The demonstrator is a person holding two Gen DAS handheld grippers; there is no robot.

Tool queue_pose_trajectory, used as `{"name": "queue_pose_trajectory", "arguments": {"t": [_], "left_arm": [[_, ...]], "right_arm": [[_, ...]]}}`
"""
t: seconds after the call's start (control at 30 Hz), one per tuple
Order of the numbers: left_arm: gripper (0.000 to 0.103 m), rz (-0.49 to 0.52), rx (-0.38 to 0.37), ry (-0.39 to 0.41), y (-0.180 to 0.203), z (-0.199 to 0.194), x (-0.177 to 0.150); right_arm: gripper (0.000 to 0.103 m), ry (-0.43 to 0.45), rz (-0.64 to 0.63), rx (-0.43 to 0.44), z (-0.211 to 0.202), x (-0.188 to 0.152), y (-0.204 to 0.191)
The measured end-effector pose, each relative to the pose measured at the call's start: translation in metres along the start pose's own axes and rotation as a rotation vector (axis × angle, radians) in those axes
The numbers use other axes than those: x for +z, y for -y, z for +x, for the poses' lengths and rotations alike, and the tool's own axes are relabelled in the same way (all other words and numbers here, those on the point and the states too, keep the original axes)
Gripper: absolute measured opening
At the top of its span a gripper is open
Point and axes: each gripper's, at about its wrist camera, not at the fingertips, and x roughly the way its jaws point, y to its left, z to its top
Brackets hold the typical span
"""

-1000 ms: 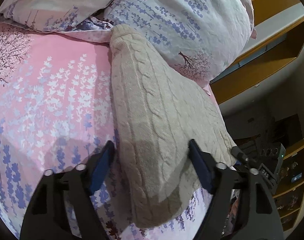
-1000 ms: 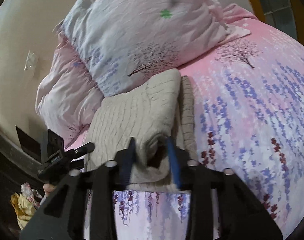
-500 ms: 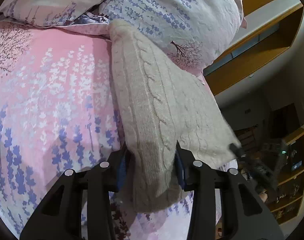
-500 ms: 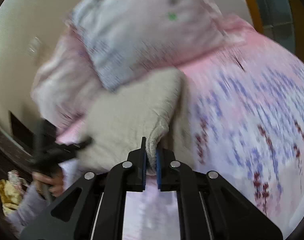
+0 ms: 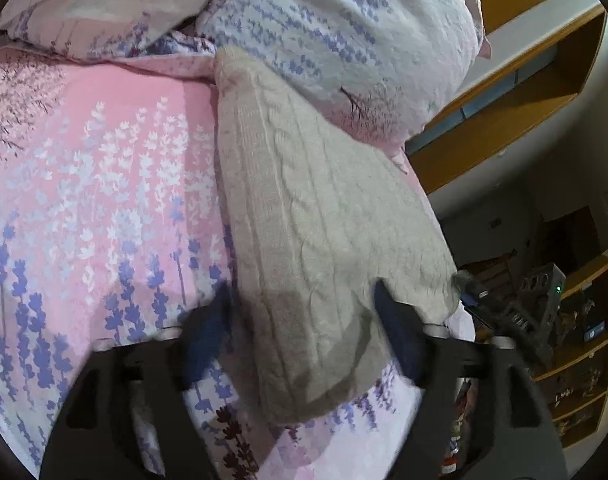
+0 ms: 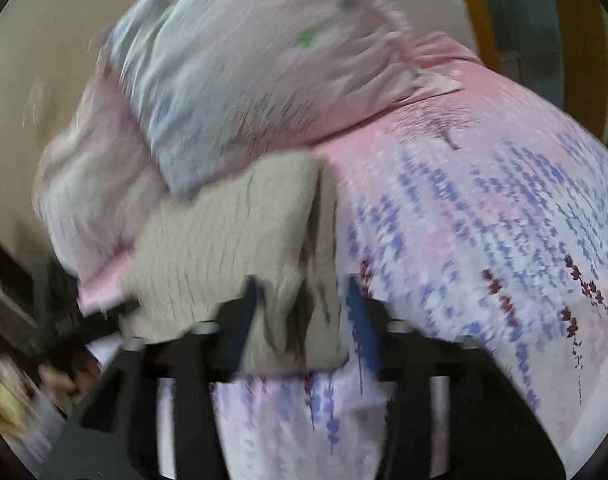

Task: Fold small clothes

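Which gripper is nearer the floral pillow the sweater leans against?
Hard to separate. Left gripper and right gripper both straddle the near edge of the beige sweater, jaws open, with the sweater's length between each and the pillow.

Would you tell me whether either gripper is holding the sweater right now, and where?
Neither: the left gripper and right gripper are open astride the sweater's near edge.

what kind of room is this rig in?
Most likely a home bedroom: the beige knit garment lies on a bed with a pink floral sheet, pillows at its head, wooden shelving beside it.
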Motion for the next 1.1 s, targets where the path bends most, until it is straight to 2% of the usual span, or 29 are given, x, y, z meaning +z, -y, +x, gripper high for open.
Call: {"name": "queue_pose_trajectory", "arguments": {"t": [0.1, 0.2, 0.4, 0.47, 0.53, 0.57, 0.6, 0.7, 0.8, 0.9, 1.0, 1.1], "left_arm": [[0.088, -0.057, -0.015, 0.019, -0.004, 0.000, 0.012], [0.088, -0.104, -0.002, 0.022, -0.008, 0.006, 0.021], [0.088, -0.104, 0.013, 0.031, -0.008, 0.022, 0.033], [0.088, -0.111, 0.003, 0.042, -0.008, 0.027, 0.036], [0.073, -0.126, -0.017, 0.045, -0.011, 0.032, 0.039], [0.063, -0.149, -0.029, 0.037, -0.013, 0.037, 0.040], [0.058, -0.153, -0.033, 0.048, -0.013, 0.037, 0.039], [0.042, -0.170, -0.068, 0.058, -0.018, 0.034, 0.038], [0.039, -0.160, -0.097, 0.056, -0.020, 0.020, 0.040], [0.039, -0.083, -0.052, 0.086, -0.016, -0.013, 0.032], [0.039, -0.064, -0.028, 0.107, -0.027, -0.045, 0.027], [0.042, -0.060, 0.080, 0.126, -0.052, -0.073, 0.025]], "right_arm": [[0.069, -0.037, 0.113, 0.109, 0.008, 0.020, 0.015], [0.069, -0.120, 0.183, 0.117, 0.036, 0.034, 0.024], [0.071, -0.229, 0.249, 0.157, 0.074, 0.036, 0.028], [0.067, -0.225, 0.236, 0.166, 0.078, 0.033, 0.025], [0.050, -0.237, 0.232, 0.178, 0.082, 0.029, 0.022], [0.045, -0.232, 0.237, 0.184, 0.084, 0.026, 0.021], [0.036, -0.223, 0.230, 0.193, 0.085, 0.024, 0.020], [0.030, -0.183, 0.216, 0.200, 0.077, 0.021, 0.012], [0.027, -0.137, 0.168, 0.223, 0.065, 0.025, -0.009], [0.023, -0.110, 0.078, 0.274, 0.057, 0.029, -0.045], [0.023, -0.124, -0.035, 0.277, 0.063, 0.026, -0.083], [0.022, -0.190, -0.076, 0.276, 0.089, 0.014, -0.103]]}}
